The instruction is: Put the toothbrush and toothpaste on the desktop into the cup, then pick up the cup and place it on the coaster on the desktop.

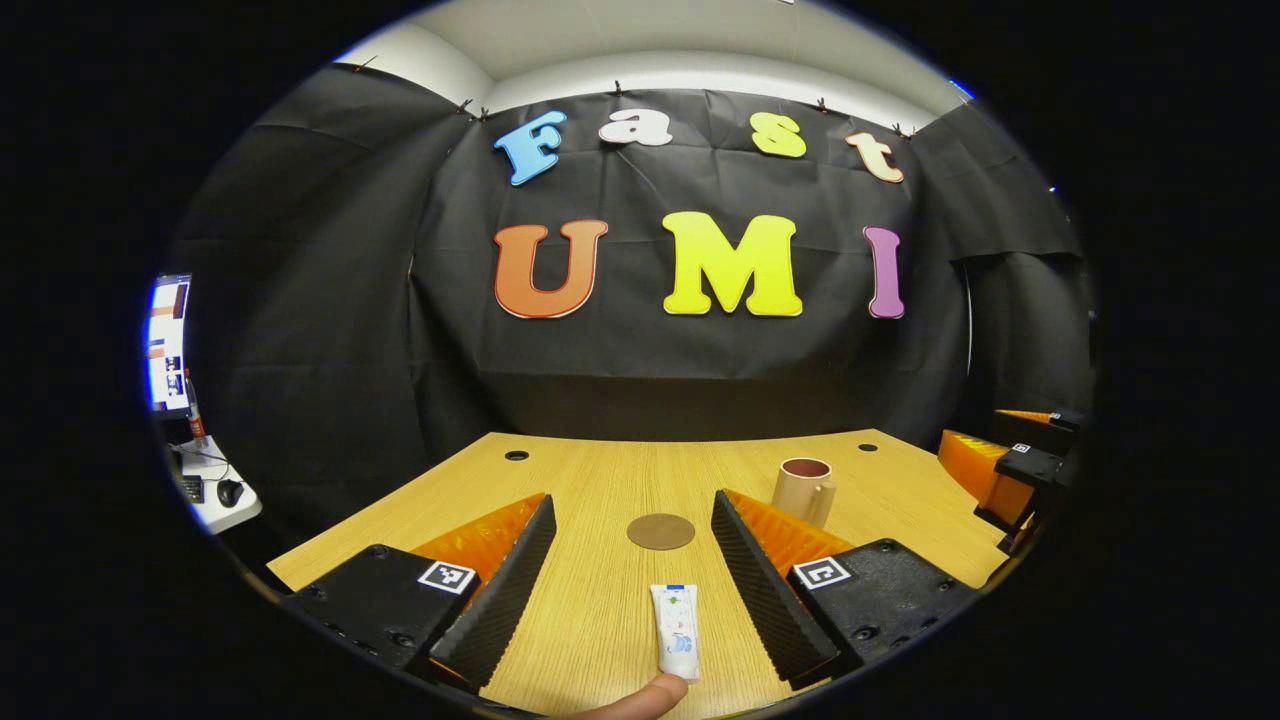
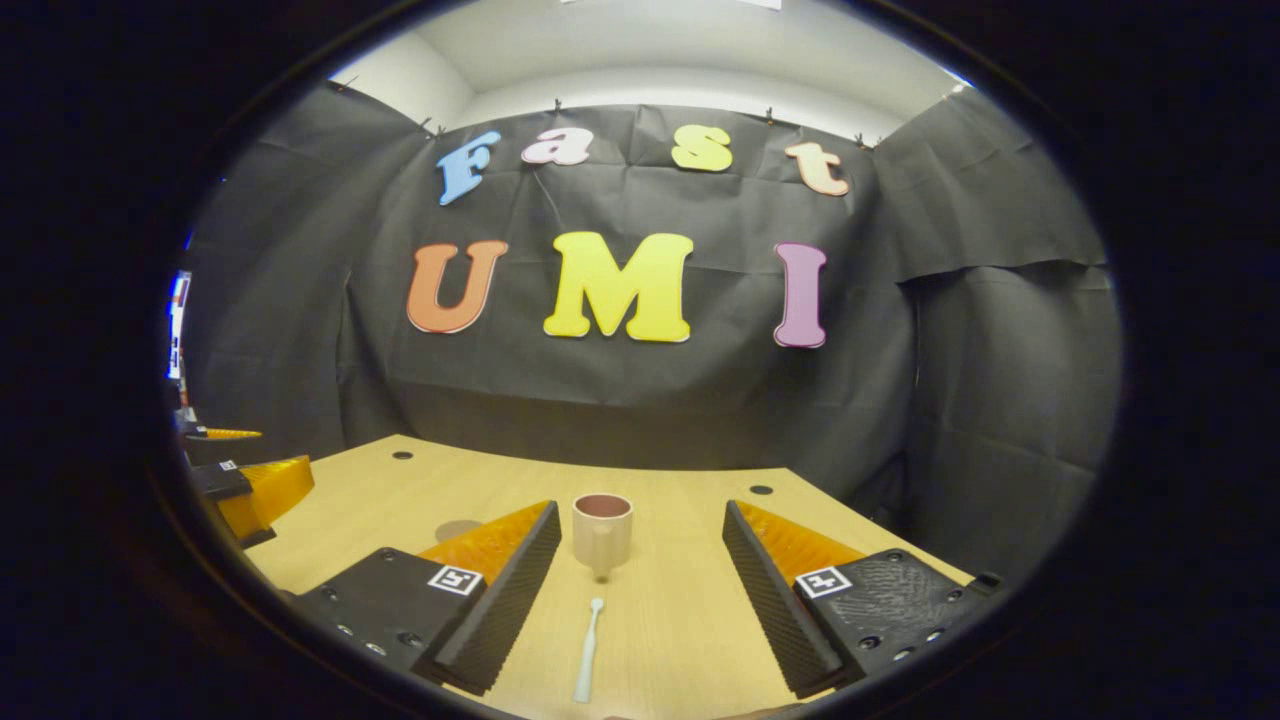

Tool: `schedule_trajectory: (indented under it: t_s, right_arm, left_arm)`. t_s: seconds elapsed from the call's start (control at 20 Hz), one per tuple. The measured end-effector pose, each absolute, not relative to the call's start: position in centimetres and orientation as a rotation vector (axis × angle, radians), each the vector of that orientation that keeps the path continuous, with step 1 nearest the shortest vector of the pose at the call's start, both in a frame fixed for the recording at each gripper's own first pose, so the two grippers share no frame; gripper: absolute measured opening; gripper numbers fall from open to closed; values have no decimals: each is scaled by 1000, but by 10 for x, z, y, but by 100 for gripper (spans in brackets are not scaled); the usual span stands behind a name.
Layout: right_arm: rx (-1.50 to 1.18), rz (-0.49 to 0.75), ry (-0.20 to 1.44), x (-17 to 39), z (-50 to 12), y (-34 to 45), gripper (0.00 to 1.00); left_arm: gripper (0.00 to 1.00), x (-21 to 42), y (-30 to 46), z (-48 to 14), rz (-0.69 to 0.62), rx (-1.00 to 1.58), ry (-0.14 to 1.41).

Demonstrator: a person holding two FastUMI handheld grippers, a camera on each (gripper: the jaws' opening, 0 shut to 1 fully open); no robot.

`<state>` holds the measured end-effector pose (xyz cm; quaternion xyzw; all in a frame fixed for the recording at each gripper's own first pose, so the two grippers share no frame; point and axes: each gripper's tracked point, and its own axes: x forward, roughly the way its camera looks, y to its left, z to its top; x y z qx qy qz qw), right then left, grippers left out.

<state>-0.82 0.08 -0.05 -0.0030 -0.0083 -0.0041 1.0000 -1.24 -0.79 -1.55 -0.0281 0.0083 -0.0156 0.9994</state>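
A white toothpaste tube [image 1: 676,630] lies flat on the wooden desktop [image 1: 600,480] between the fingers of my left gripper [image 1: 633,570], which is open. Beyond it sits a round brown coaster [image 1: 661,531], and a beige cup [image 1: 803,490] with a handle stands upright farther right. In the right gripper view a pale toothbrush [image 2: 588,650] lies on the desktop [image 2: 690,620] between the fingers of my open right gripper [image 2: 640,575], with the cup [image 2: 601,532] just beyond it. The coaster [image 2: 458,529] peeks out at the left. A fingertip [image 1: 640,698] shows at the bottom edge.
The right gripper [image 1: 1000,475] shows at the right edge of the left gripper view, and the left gripper [image 2: 240,485] at the left edge of the right gripper view. Small dark holes [image 1: 517,455] mark the desktop's far side. A side table with a monitor [image 1: 170,345] stands at far left.
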Motion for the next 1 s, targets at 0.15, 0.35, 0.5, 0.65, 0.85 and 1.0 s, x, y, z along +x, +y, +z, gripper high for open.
schedule_trajectory:
  t_s: [0.15, 0.35, 0.5, 0.65, 0.85, 1.0]
  right_arm:
    - [-8, -18, -22, -6, -3, -1, 98]
    - [-4, -20, 4, 1, -17, -1, 97]
    - [-8, -27, 24, 5, -28, -2, 97]
    - [-9, -25, 47, 12, -38, -1, 97]
    - [-9, 24, 127, 21, -70, 13, 97]
    - [-33, 26, 198, 29, -99, 18, 97]
  left_arm:
    - [99, -10, -11, -22, -34, -51, 21]
    - [99, -6, -18, -31, -48, -51, 33]
    - [99, -5, -18, -36, -49, -42, 38]
    - [99, -3, -21, -38, -53, -41, 32]
    - [99, 0, -28, -51, -66, -42, 53]
    - [99, 1, -29, -66, -69, -32, 82]
